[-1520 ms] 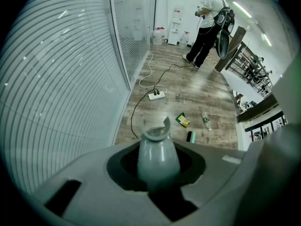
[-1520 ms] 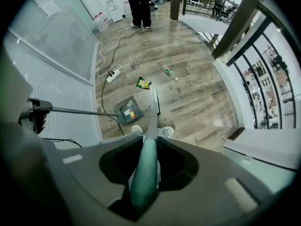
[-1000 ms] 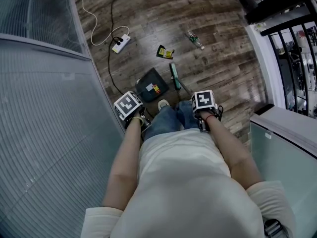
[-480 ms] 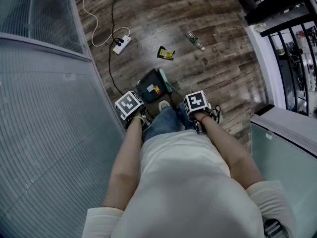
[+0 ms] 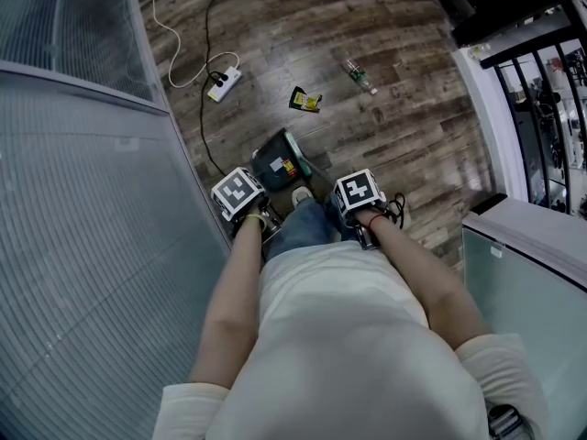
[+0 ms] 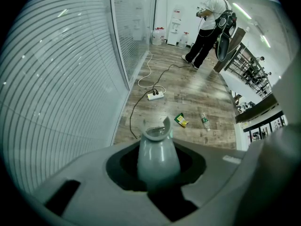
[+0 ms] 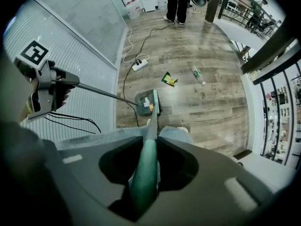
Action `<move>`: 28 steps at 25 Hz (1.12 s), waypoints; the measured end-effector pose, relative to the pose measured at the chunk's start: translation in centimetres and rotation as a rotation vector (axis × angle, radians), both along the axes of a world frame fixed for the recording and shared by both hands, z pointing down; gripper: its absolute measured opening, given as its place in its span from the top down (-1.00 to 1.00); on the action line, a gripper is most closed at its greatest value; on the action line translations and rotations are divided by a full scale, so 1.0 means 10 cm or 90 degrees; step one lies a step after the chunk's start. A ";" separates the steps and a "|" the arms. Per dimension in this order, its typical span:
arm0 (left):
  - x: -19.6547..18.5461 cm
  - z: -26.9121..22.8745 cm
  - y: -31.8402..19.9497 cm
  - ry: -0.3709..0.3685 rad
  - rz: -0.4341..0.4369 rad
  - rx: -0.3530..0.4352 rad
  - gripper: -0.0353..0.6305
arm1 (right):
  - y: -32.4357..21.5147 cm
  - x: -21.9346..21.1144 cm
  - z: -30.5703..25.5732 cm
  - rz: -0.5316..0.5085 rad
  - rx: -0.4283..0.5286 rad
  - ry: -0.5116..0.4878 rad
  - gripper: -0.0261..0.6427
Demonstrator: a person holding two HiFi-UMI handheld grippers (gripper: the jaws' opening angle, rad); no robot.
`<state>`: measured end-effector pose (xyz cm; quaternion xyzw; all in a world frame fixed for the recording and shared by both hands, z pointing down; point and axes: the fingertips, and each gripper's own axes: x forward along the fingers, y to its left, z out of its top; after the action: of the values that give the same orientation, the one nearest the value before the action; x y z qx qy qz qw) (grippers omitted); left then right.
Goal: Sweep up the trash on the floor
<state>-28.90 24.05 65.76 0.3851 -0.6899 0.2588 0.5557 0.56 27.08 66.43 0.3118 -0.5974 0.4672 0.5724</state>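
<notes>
Left gripper [image 6: 157, 185] jaws clamped on grey dustpan handle [image 6: 158, 155]. Right gripper [image 7: 143, 187] jaws gripping green broom handle [image 7: 145, 166]. Dustpan [image 5: 268, 151] on floor, small scraps [image 5: 286, 165] inside, broom head [image 5: 299, 151] at dustpan's right edge. Wrapper [image 5: 305, 99] and bottle [image 5: 360, 75] lie beyond dustpan.

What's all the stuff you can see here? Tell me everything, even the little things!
dustpan: one, dark grey, on the floor by the feet, trash bits inside
broom: one, green, head at the dustpan
wrapper: one, yellow-green, on the floor beyond the dustpan
bottle: one, clear plastic, on the floor further right
power strip: one, white, near the glass wall
cables: two, white and black, by the strip
another person: one, white top, far off
shoe: one, pale, beside the dustpan
left claw: grey, shut on the dustpan's handle
right claw: grey, shut on the broom's handle
</notes>
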 end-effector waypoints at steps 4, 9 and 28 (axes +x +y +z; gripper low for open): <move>0.03 0.02 -0.02 -0.001 0.000 -0.005 0.59 | 0.07 -0.06 -0.02 0.004 -0.021 -0.030 0.62; 0.08 0.01 -0.09 0.006 0.000 0.012 0.59 | 0.14 -0.12 -0.08 -0.009 -0.027 -0.056 0.62; -0.10 -0.05 0.00 -0.003 -0.011 -0.004 0.62 | -0.04 0.00 -0.52 0.068 -0.002 -0.091 0.62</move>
<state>-29.89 24.02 65.22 0.3769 -0.6937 0.2571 0.5572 0.57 26.69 61.22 0.3086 -0.6186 0.5190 0.5027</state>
